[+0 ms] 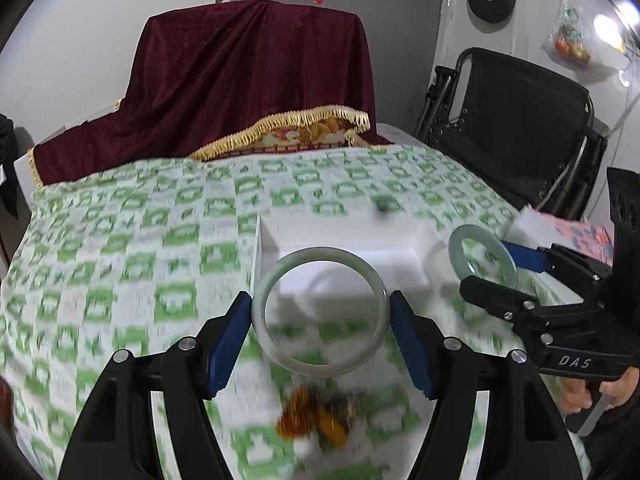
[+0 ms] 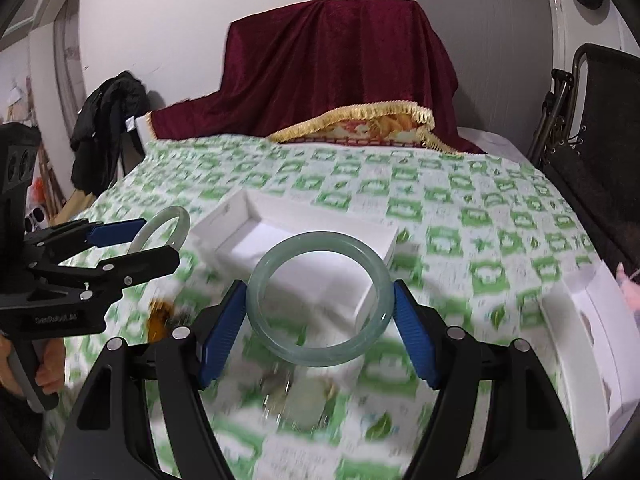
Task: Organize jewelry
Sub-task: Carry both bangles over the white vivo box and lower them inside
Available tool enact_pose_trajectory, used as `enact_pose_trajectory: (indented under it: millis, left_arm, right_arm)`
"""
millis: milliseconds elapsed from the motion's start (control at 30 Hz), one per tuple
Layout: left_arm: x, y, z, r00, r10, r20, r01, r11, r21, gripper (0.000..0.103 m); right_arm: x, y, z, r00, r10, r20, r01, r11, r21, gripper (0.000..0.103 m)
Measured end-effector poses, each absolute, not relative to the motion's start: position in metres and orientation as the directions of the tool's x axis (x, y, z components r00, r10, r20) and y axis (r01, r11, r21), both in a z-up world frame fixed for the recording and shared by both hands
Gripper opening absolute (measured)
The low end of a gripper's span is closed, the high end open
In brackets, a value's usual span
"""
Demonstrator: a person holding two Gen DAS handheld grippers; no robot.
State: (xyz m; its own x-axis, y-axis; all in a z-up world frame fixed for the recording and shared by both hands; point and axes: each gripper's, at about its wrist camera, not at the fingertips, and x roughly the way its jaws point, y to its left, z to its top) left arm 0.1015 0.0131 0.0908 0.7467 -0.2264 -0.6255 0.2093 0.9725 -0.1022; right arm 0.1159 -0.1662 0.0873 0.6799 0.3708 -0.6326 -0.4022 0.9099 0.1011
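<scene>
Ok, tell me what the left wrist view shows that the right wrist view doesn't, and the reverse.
Left wrist only: a plastic bag hanging on the wall and a small dark bead beyond the white tray.

Right wrist only: a dark jacket hanging at the left and pale jewelry pieces blurred below the bangle.

Both: each tongs clamps a pale green bangle above the green-patterned cloth, with the tray, the maroon drape, the folded chair and an amber bead pile.
</scene>
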Motion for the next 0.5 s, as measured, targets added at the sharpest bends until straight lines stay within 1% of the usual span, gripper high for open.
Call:
enact_pose_trajectory:
  millis: [133,367,433,500]
  left_arm:
    - [0.129,0.011,0.092,0.732,-0.242,-0.637,0.213,0.969,-0.124,0.070]
    - [0.169,0.011,0.063,0.677,-0.252,-0.692,0.197,0.967,-0.160,0.070]
    - [0.174,0.011,0.057,0.670,-0.258,-0.696,0.194,0.966,-0.172,0.070]
    - [0.174,0.009,0.058,0.679,-0.243,-0.693,0.195,0.969,-0.148,0.068]
  right_arm:
    - [0.143,-0.160,0.087,0.670,0.364,-0.647,-0.396,0.912,0.103,0.070]
    - [0.175,-0.150,0.065,0.636,0.340,-0.693,-0.403,0.912,0.078,0.070]
    - [0.179,-0.147,0.060,0.643,0.317,-0.697,-0.404,0.914,0.043,0.070]
    - [0.181,-0.144,0.058,0.647,0.300,-0.701,-0.408,0.913,0.014,0.071]
